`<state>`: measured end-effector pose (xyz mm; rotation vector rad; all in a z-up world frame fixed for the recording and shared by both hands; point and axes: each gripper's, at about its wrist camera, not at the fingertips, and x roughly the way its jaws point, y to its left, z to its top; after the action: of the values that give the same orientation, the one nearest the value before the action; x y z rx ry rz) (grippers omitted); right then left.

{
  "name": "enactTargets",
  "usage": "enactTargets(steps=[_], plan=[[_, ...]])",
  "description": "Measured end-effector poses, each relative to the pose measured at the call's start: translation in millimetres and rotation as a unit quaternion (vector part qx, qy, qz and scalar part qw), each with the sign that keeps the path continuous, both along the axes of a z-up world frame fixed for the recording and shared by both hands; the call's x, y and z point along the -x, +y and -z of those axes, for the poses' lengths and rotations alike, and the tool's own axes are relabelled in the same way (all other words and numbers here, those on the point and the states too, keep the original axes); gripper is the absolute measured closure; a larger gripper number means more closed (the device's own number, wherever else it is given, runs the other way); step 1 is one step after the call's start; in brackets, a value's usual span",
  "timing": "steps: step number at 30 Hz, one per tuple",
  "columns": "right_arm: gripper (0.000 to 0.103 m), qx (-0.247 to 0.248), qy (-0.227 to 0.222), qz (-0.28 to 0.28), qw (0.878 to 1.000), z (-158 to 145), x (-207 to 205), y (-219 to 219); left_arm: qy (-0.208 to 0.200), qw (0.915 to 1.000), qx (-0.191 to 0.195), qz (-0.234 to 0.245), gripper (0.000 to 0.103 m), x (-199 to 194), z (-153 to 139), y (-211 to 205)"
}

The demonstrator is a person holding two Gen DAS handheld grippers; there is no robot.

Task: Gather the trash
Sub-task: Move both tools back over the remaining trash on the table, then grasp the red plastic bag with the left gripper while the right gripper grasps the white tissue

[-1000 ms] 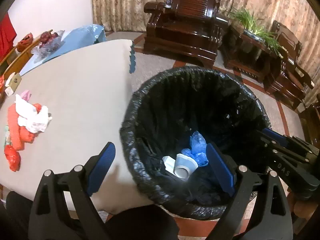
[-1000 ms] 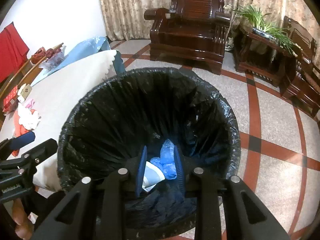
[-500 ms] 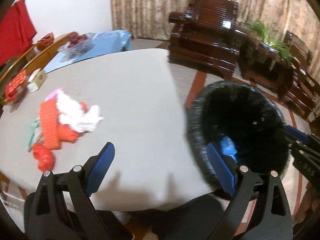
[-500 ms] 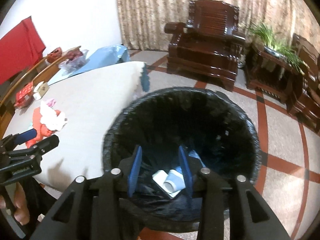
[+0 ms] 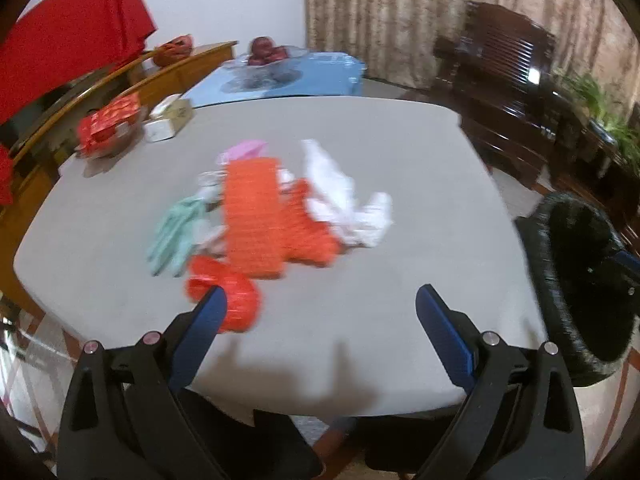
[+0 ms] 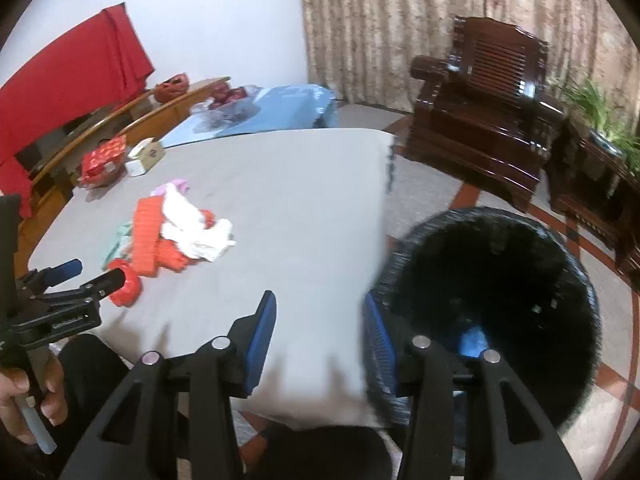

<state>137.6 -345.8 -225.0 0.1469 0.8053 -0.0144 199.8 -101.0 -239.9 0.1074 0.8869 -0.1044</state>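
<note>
A pile of trash lies on the grey table [image 5: 400, 152]: an orange wrapper [image 5: 252, 216], white crumpled tissue [image 5: 344, 204], a pale green wrapper [image 5: 176, 232], a pink scrap [image 5: 244, 150] and a red crumpled piece [image 5: 228, 300]. My left gripper [image 5: 320, 312] is open and empty, just short of the pile. The pile also shows in the right wrist view [image 6: 176, 232]. My right gripper [image 6: 320, 328] is open and empty over the table's edge, beside the black-lined trash bin [image 6: 496, 272]. The bin [image 5: 576, 272] stands right of the table.
A red gift box [image 5: 108, 124] and a tissue box [image 5: 168, 120] sit at the table's far left. A blue-covered table with a fruit bowl [image 5: 268, 60] stands behind. Dark wooden armchairs [image 6: 480, 120] and a plant [image 6: 600, 112] stand beyond the bin.
Both grippers swung left, away from above the bin toward the table. The left now faces the trash pile. The right gripper opened wider.
</note>
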Motion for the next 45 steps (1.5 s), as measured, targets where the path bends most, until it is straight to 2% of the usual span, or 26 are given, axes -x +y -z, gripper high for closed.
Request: enactTargets(steps=[6, 13, 21, 33, 34, 36, 37, 38, 45], plan=[[0.057, 0.002, 0.000, -0.024, 1.000, 1, -20, 45, -0.007, 0.9999, -0.005, -0.012, 0.010, -9, 6, 52], [0.057, 0.012, -0.003, -0.033, 0.999, 7, -42, 92, 0.000, 0.9998, -0.003, -0.019, 0.010, -20, 21, 82], [0.055, 0.011, -0.003, -0.024, 1.000, 25, -68, 126, 0.023, 0.9997, -0.003, -0.005, 0.010, -36, 49, 89], [0.055, 0.020, 0.019, -0.038, 0.999, 48, -99, 147, 0.068, 0.9976, -0.016, -0.001, 0.010, -63, 91, 91], [0.055, 0.021, 0.020, -0.039, 0.999, 49, -101, 149, 0.072, 0.9973, -0.016, 0.000, 0.012, -66, 95, 92], [0.055, 0.020, 0.022, -0.042, 0.999, 51, -106, 151, 0.074, 0.9972, -0.006, 0.003, 0.036, -70, 97, 95], [0.055, 0.020, 0.022, -0.043, 0.999, 52, -109, 152, 0.078, 0.9969, 0.003, 0.006, 0.054, -72, 97, 96], [0.055, 0.020, 0.023, -0.045, 0.998, 53, -112, 154, 0.080, 0.9967, 0.012, 0.008, 0.064, -74, 97, 98], [0.055, 0.023, 0.018, -0.061, 0.998, 57, -131, 171, 0.015, 0.9993, 0.033, 0.003, 0.069, -73, 70, 108]])
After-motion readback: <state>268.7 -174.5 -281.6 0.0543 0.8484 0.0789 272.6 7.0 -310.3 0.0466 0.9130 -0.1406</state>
